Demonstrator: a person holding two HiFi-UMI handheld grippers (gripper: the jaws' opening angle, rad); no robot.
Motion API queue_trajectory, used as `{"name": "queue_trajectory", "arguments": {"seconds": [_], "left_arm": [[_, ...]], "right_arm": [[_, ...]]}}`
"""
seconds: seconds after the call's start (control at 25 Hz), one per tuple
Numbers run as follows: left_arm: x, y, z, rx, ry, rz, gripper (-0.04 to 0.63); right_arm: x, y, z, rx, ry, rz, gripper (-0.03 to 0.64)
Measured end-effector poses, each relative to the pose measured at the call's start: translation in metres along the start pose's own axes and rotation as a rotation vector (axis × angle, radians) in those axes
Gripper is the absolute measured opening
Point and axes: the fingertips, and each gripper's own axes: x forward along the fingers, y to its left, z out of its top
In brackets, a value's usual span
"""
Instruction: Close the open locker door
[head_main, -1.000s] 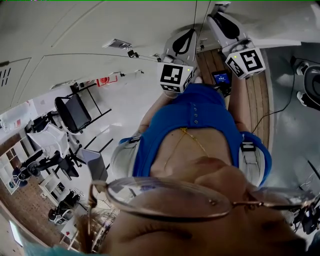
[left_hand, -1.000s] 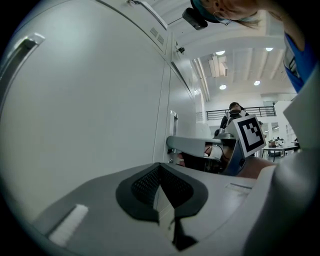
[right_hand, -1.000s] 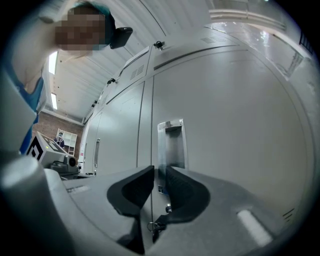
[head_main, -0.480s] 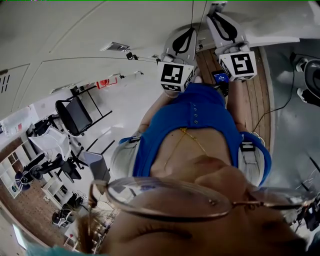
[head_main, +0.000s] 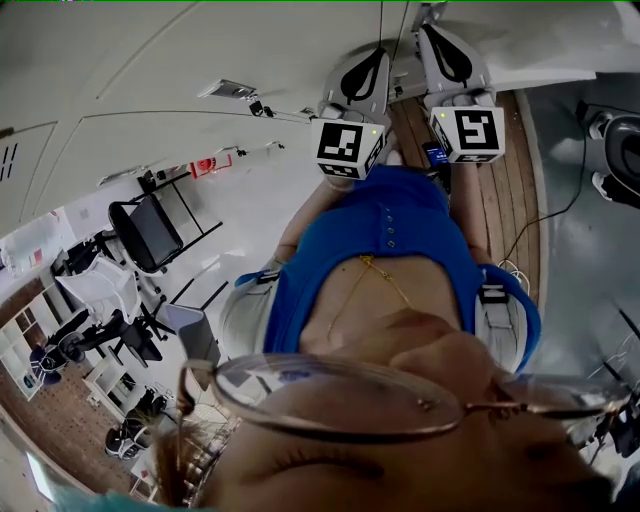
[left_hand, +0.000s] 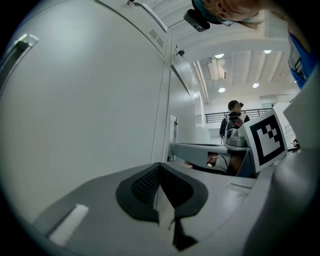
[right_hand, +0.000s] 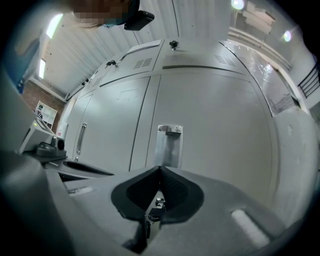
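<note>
Grey locker doors (right_hand: 210, 105) fill the right gripper view, with a metal latch plate (right_hand: 169, 144) straight ahead of my right gripper (right_hand: 160, 172). Its jaws meet at the tips with nothing between them. My left gripper (left_hand: 161, 170) is shut and empty too, beside a broad grey door panel (left_hand: 85, 100) whose edge (left_hand: 166, 115) runs upright. I cannot tell whether this panel stands ajar. In the head view both grippers, the left (head_main: 375, 62) and the right (head_main: 436, 35), point at the lockers (head_main: 200, 60), close together.
A person's blue-shirted torso (head_main: 385, 250) fills the head view's middle, above a wooden floor strip (head_main: 510, 190). A black chair (head_main: 150, 230) and stools stand at the left. Another person (left_hand: 233, 119) stands far off. The right gripper's marker cube (left_hand: 266, 141) shows at the left gripper's side.
The right gripper has shifted left, closer to the left gripper. Both have crept slightly toward the lockers.
</note>
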Motion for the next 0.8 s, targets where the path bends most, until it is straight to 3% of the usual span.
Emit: {"name": "queue_trajectory", "arguments": {"seconds": [0.8], "left_arm": [[-0.004, -0.015, -0.006, 0.04, 0.024, -0.009, 0.0]], "right_arm": [[-0.029, 0.018, -0.019, 0.005, 0.065, -0.013, 0.002]]}}
